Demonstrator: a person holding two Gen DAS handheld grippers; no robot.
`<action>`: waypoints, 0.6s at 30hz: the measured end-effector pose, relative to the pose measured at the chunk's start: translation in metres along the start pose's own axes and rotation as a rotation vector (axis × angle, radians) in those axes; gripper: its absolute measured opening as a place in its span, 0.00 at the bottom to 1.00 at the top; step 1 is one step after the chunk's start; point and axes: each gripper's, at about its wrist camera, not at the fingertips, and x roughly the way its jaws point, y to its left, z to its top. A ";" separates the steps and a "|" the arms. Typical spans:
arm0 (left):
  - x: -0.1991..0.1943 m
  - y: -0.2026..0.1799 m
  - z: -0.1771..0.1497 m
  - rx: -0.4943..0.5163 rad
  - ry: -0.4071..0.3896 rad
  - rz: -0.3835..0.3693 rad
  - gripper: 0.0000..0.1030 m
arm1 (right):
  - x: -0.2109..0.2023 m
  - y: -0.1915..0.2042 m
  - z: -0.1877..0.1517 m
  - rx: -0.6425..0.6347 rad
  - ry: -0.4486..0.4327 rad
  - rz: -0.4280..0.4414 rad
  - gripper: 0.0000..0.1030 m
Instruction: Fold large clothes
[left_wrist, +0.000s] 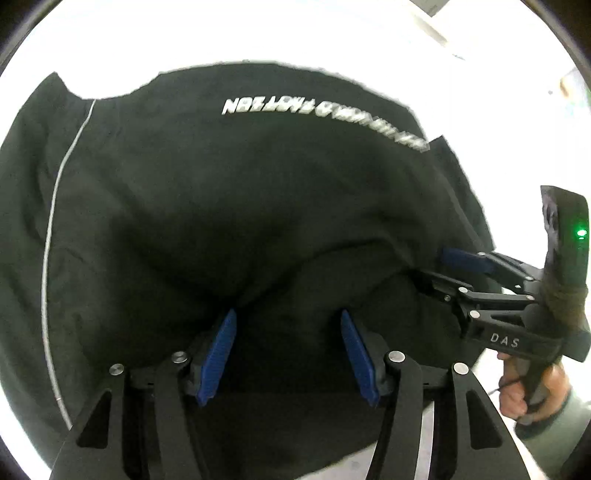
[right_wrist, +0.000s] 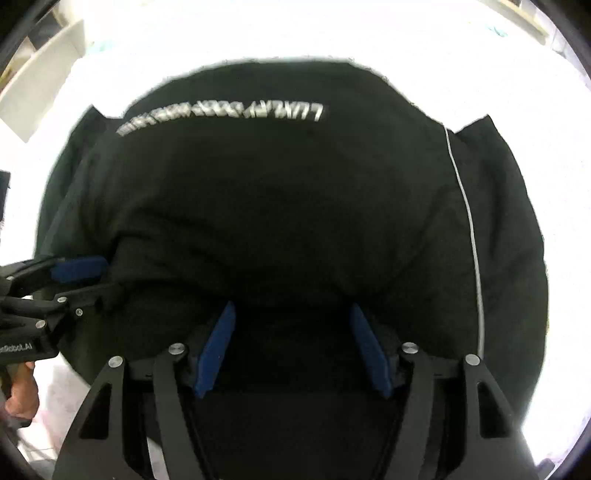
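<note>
Both tools are pointing steeply down onto one black garment (left_wrist: 229, 206) that is lying spread over a bright white worktop (left_wrist: 258, 33). The garment is reaching from right under the tools out well ahead of them, where a line of white lettering (left_wrist: 321, 116) is running across it (blurred, not readable). A thin pale piping stripe (left_wrist: 51, 236) is curving down the cloth to the left of the left tool (left_wrist: 288, 354).

The left tool is standing with its blue pads apart, dark cloth bunching between and under them, and the pads are not pressing on it. The right tool (right_wrist: 291, 347) is showing the same: jaws parted over a raised fold, nothing clamped. In the left view the right tool is sitting off to the right, a hand (left_wrist: 532, 391) on its handle.

Step judged: a fold of the near edge looks just laid, with both tools letting go of it, or lining up on the ridge (cannot tell which).

Next move, as a judgement: either clearing the cloth without dragging it, or closing both tools on the same layer together so the fold is staying square.
</note>
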 end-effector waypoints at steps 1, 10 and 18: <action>-0.009 -0.002 0.005 0.001 -0.017 -0.018 0.58 | -0.014 -0.004 0.009 0.008 -0.041 0.022 0.68; 0.005 0.001 0.075 -0.001 -0.049 0.090 0.73 | 0.015 -0.030 0.063 0.067 -0.041 -0.014 0.79; 0.054 0.013 0.081 -0.022 0.004 0.179 0.73 | 0.065 -0.046 0.066 0.054 0.029 -0.055 0.88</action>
